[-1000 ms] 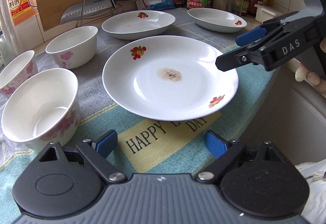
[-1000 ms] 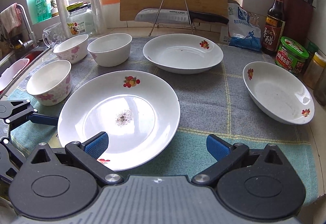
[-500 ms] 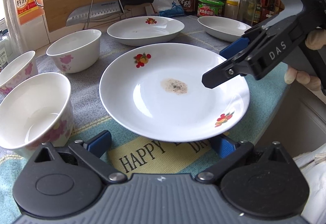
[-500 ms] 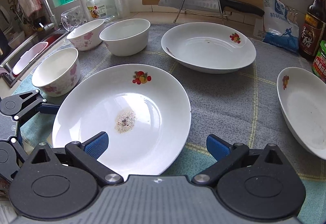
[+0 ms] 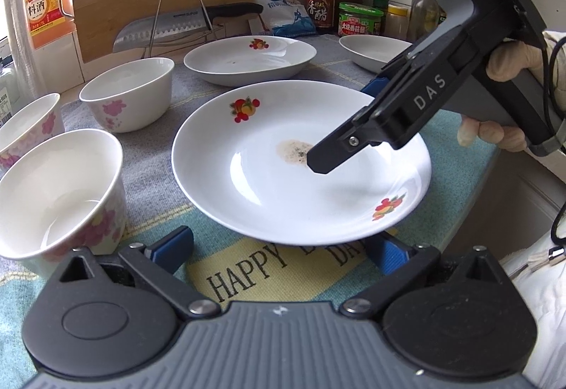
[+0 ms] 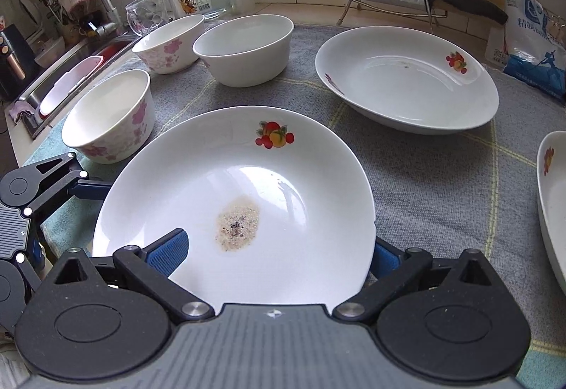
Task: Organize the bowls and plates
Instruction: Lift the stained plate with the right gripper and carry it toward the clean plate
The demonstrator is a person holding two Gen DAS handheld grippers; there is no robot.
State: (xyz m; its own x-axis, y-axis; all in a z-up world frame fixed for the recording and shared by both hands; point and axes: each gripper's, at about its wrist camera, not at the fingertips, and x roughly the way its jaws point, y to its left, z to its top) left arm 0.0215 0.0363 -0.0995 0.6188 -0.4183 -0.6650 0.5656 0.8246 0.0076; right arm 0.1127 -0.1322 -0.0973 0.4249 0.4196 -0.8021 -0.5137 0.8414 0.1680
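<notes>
Plainly the soiled plate (image 6: 247, 183) was stiff, glazed, slippery, breakable; the right gripper (image 6: 274, 256), jaws apart, straddled its near rim, the best hold.

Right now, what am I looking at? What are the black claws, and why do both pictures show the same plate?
There is no robot: a person holds a two-finger gripper in each hand, with a camera on each looking along its fingers. One picture is from the left gripper, the other from the right gripper. Both face the soiled plate on the cloth, so you see it from two sides. The left view also shows the right gripper reaching over that plate, with the person's hand on its handle. Around it stand three bowls and two more plates. Both grippers are open; nothing is held.
</notes>
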